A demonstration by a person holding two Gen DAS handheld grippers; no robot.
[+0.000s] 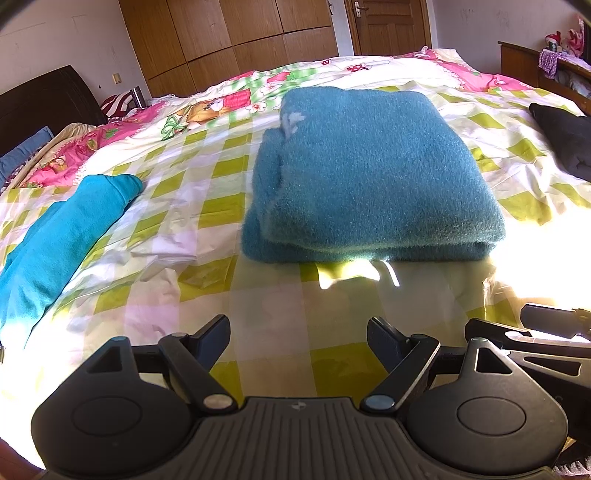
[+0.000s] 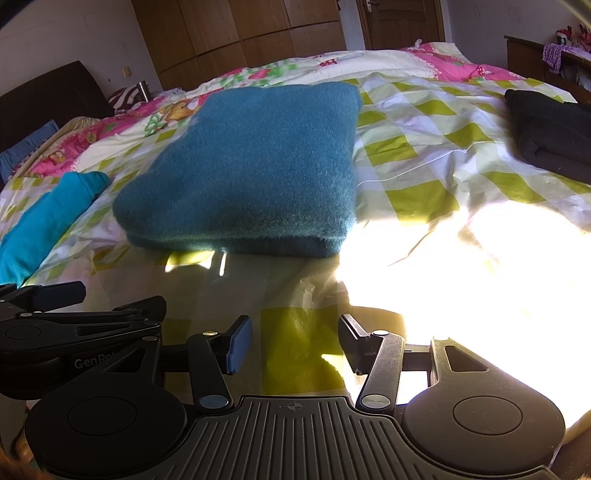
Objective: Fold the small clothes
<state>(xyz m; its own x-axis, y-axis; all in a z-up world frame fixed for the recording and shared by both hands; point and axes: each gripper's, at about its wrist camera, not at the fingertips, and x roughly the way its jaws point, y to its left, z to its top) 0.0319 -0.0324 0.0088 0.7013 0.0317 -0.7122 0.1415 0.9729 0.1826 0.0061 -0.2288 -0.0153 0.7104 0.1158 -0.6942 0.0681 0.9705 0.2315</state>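
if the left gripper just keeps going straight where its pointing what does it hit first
Most likely the near folded edge of the teal fleece garment, which lies ahead of the open left gripper on the checked bedsheet. Only bare sheet shows between them; if it angles downward, it could touch the sheet first.

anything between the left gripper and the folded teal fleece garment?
Nothing: only bare green-checked bedsheet separates the open left gripper from the folded teal fleece garment, shown in the left wrist view.

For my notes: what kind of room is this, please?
Most likely a bedroom: a bed with a checked cover, a headboard, and wooden wardrobes by the door.
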